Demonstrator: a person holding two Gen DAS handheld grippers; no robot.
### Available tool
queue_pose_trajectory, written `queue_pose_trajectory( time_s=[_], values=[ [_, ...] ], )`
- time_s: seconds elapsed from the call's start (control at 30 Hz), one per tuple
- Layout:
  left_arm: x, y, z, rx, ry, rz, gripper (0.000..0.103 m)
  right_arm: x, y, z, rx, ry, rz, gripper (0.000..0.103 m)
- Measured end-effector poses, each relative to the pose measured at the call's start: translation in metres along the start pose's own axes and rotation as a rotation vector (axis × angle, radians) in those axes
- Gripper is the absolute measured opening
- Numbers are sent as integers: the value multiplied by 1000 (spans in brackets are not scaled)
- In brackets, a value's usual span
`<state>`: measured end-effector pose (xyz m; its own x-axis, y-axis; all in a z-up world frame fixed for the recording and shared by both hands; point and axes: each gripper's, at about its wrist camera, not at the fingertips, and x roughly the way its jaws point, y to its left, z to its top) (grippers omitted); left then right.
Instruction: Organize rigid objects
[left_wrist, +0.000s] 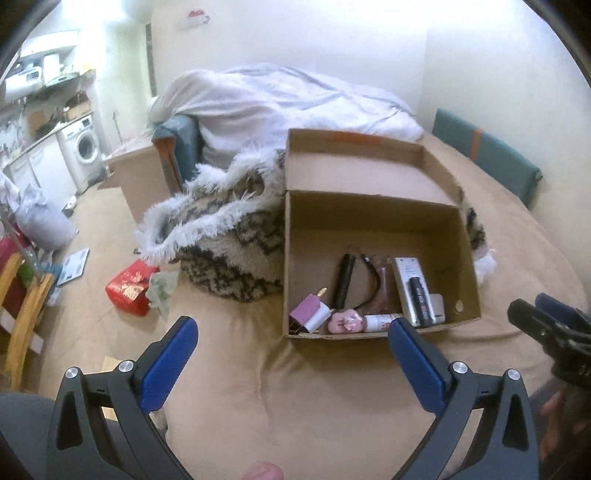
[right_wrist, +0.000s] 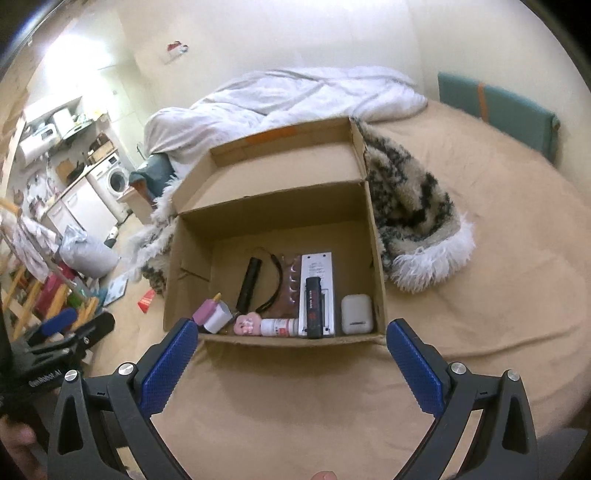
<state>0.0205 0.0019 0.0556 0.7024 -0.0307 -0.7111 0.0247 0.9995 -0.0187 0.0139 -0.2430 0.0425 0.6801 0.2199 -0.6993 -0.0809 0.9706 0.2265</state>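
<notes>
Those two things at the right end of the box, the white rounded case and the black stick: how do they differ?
The white case is short, rounded and lies on the cardboard box floor; the black stick is long, slim and lies on top of a silver remote. The case looks plain; the stick carries red print. Both sit near the front wall.

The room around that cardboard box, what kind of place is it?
Probably a small studio flat: the cardboard box sits on a bed with a rumpled white duvet, and a washing machine stands under a kitchen counter nearby.

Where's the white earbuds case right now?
In the right wrist view, the white earbuds case lies in the cardboard box, at its near right corner, just right of the silver remote.
</notes>
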Motion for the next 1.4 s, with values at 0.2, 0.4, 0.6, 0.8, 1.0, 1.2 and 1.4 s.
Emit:
queue_pose_trajectory(
  time_s=[0.2, 0.4, 0.6, 0.8, 1.0, 1.2, 1.4],
  values=[
    [-4, -5, -7, 11, -20, -13, 103, -15, 6, -7, -18, -51, -6, 103],
    [14, -6, -13, 15, 18, 14, 103, -4, 5, -16, -39, -61, -23, 103],
    [23, -8, -18, 13, 18, 24, 103, 5, 1, -15, -13, -74, -34, 103],
    [23, -7, -18, 11, 18, 14, 103, 3, 1, -16, -20, -86, -44, 103],
    [23, -5, -17, -6, 24, 16, 103, 4, 1, -16, -13, -82, -47, 103],
    [22, -3, -17, -18, 26, 15, 103, 5, 1, -16, -20, -78, -53, 103],
    [23, -2, -17, -24, 30, 7, 103, 8, 1, -18, -21, -71, -61, 103]
  ],
)
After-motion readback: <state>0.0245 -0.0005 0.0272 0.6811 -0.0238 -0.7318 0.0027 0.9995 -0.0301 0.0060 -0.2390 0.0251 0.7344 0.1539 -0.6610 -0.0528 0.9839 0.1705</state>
